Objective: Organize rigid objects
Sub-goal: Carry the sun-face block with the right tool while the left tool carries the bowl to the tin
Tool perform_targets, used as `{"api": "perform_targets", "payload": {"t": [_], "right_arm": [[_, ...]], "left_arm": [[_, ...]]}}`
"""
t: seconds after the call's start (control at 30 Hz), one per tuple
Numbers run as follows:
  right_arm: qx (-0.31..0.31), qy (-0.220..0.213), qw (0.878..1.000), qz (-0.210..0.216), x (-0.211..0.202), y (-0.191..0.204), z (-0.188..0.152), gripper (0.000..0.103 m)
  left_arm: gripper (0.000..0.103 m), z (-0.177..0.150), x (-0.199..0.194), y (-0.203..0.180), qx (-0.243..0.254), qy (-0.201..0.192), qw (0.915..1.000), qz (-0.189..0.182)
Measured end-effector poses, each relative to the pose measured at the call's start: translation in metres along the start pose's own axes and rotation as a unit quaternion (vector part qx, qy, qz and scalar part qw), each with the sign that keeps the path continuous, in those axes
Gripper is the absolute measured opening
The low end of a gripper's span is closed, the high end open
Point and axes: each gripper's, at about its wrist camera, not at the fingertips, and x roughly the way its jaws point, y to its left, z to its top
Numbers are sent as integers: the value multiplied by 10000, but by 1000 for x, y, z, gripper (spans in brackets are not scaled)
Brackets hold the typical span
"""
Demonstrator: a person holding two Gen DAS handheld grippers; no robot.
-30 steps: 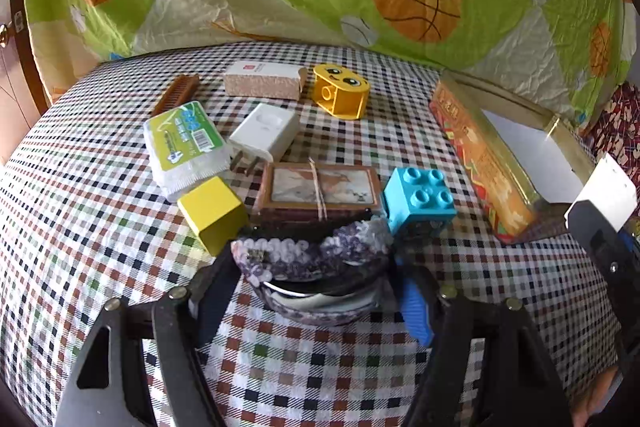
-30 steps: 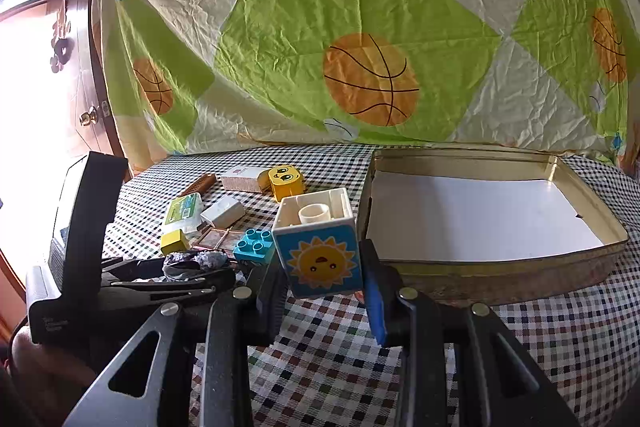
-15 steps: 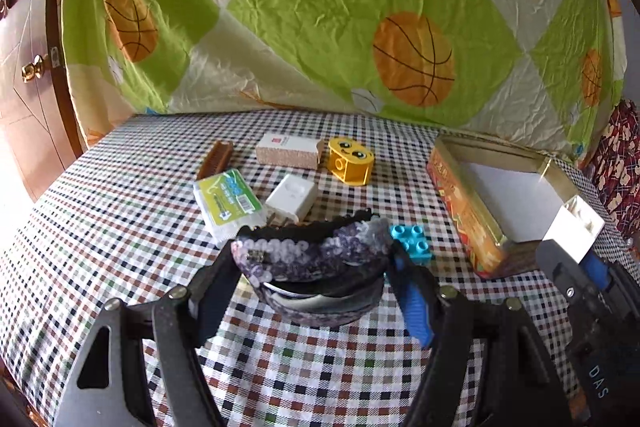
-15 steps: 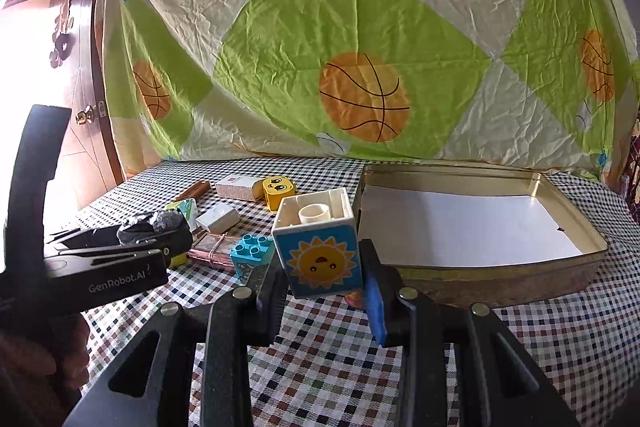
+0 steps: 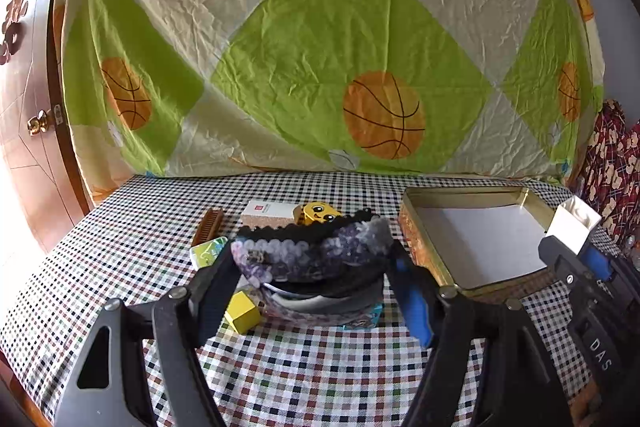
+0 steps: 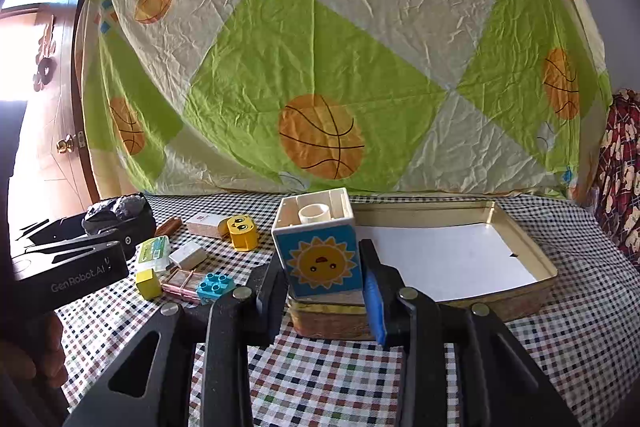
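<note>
With the right gripper (image 6: 325,283) jaws pinching the sun block (image 6: 320,251) and the left gripper (image 5: 312,283) jaws squeezing the sparkly hair clip (image 5: 310,253), either could slip and miss the tin (image 6: 532,247).

Basketball-print sheet (image 5: 320,67) hung behind, checked tablecloth (image 5: 320,367), wooden door (image 5: 28,147) with brass knob (image 5: 38,123)

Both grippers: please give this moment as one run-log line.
left gripper: shut on sequined hair clip | right gripper: shut on sun block | tin tray: empty
</note>
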Motion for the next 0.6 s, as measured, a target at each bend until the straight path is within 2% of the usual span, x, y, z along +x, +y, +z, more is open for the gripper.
{"api": "perform_targets", "payload": {"t": [0.6], "right_arm": [[179, -203, 9987, -424, -15, -45, 17, 36]], "left_arm": [[72, 19, -10, -33, 152, -237, 9994, -201]]}}
